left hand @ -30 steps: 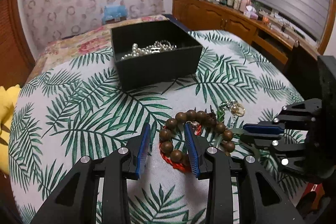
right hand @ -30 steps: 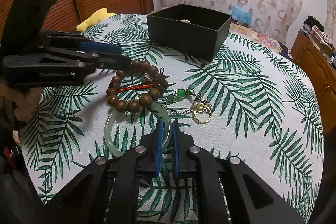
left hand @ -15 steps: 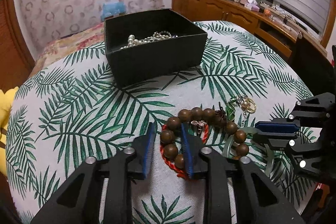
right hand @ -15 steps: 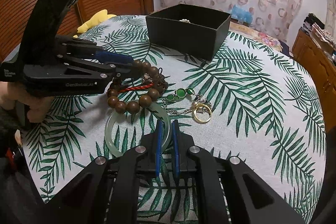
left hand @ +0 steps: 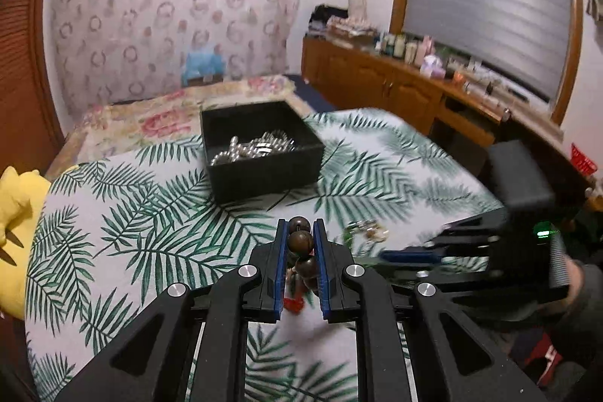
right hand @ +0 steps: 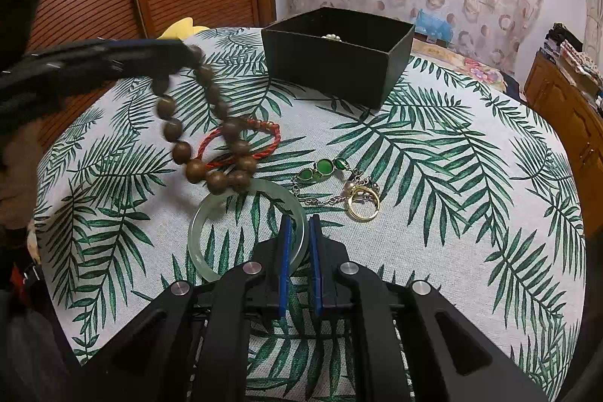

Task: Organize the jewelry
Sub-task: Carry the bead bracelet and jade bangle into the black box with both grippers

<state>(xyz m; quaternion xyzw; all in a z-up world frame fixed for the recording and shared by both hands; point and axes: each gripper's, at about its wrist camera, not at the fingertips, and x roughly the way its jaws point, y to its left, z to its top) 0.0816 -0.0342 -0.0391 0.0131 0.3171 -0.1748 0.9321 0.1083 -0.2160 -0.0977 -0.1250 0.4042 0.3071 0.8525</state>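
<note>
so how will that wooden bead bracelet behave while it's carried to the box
The wooden bead bracelet is probably floppy: it hangs in a slack loop from the left gripper. It may swing, since the beads look motion-blurred. The round beads could slip, with only a couple pinched between the fingers.

Jewelry pieces and box, as we see them on the palm-print cloth.

We note the wooden bead bracelet point(right hand: 211, 138) hanging in a loop at centre-left of the right wrist view, its lower beads over the red cord bracelet point(right hand: 241, 144), which lies flat. Below these lies the pale jade bangle point(right hand: 247, 228), flat. Right of centre we see the green-stone chain point(right hand: 324, 172) beside the gold ring point(right hand: 363, 206). At upper centre stands the black box point(right hand: 335, 55), open, with silvery beads point(left hand: 256, 147) inside.
</note>
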